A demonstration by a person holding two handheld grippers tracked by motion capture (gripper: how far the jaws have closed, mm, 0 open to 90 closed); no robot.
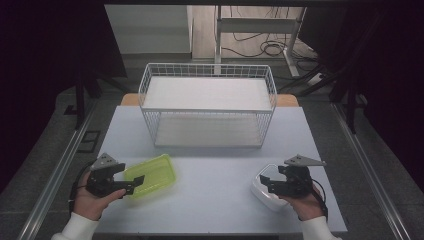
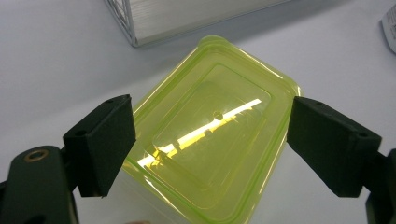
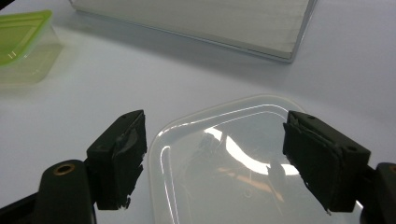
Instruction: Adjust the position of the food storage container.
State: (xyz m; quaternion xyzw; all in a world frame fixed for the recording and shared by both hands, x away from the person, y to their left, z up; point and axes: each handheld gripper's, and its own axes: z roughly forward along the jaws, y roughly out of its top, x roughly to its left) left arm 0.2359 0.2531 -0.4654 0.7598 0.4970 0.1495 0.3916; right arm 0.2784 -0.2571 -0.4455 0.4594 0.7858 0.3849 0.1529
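A translucent green lidded container [image 1: 156, 172] [image 2: 212, 88] lies on the light table near its front left. My left gripper [image 1: 132, 174] [image 2: 210, 140] is over the container's near end, and its wide jaws straddle the short side. The pads are by the rim without clearly pressing on it. A clear whitish lidded container [image 1: 259, 192] [image 3: 210, 191] lies at the front right. My right gripper [image 1: 265, 183] [image 3: 215, 140] is open just above it, one pad over each side of the lid. The green container [image 3: 21, 42] appears far left in the right gripper view.
A white wire two-tier basket rack [image 1: 145, 90] [image 2: 140, 28] [image 3: 280, 46] stands at the back middle of the table [image 1: 215, 175]. Bare table top lies between the two containers. The floor beyond holds cables and a desk frame [image 1: 260, 30].
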